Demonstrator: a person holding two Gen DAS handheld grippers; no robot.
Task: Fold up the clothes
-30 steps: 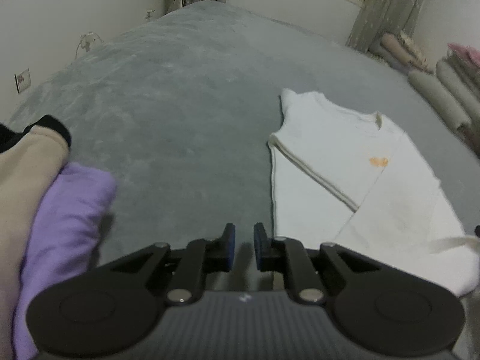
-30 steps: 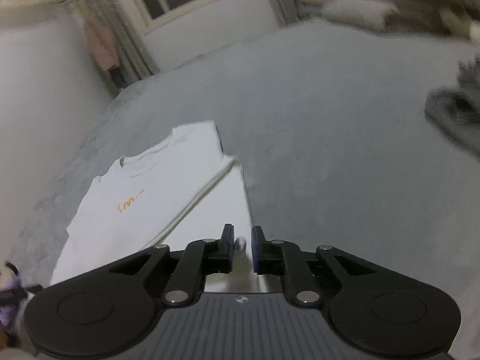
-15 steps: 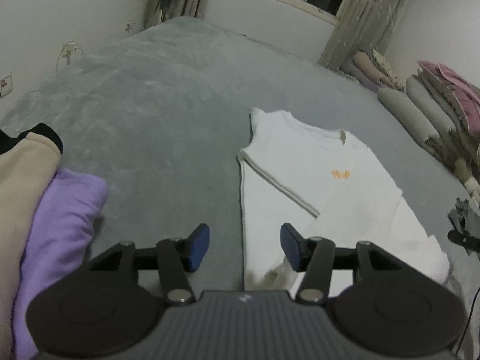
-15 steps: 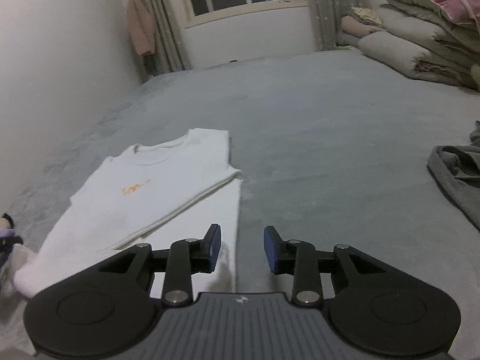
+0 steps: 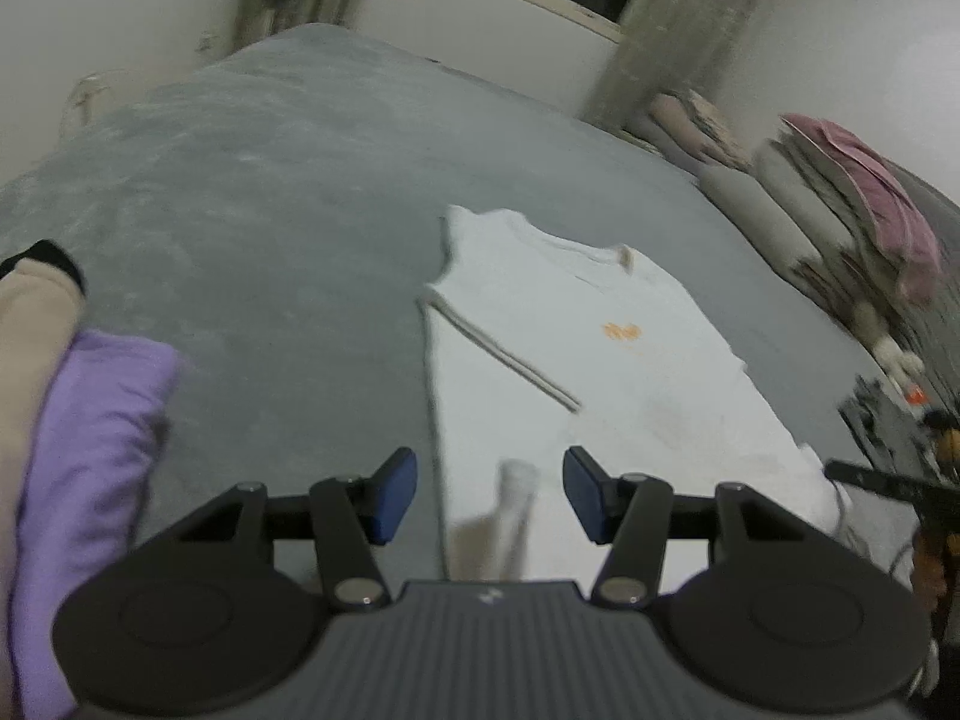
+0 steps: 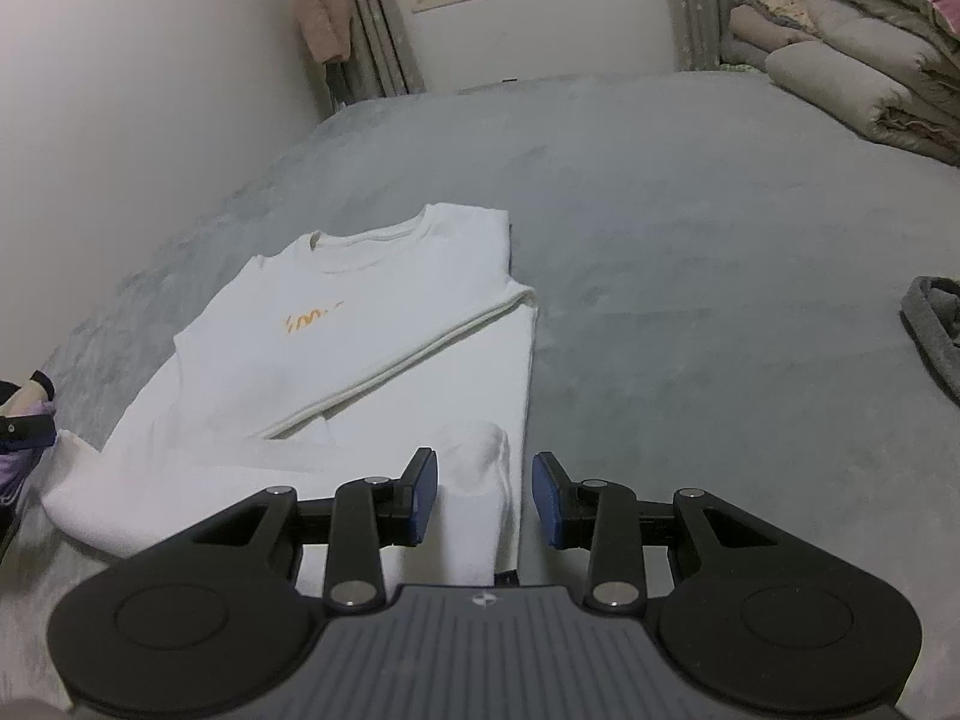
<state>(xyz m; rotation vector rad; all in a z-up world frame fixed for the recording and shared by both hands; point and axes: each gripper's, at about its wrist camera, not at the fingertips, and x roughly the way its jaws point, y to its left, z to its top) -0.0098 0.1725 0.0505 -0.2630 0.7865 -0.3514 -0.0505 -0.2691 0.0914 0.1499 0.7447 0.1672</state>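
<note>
Left wrist view: my left gripper [image 5: 489, 495] stands part open, blue pads clear of cloth, tilted down over the near hem of the white long-sleeved shirt with an orange chest mark [image 5: 576, 354] on the grey plush bedspread [image 5: 252, 204]. Only here: a purple folded garment [image 5: 90, 450].

Right wrist view: my right gripper [image 6: 485, 498], narrower gap, pads untouching, straddles the shirt's [image 6: 360, 324] sleeve cuff. Only here: a grey garment [image 6: 936, 324].
</note>
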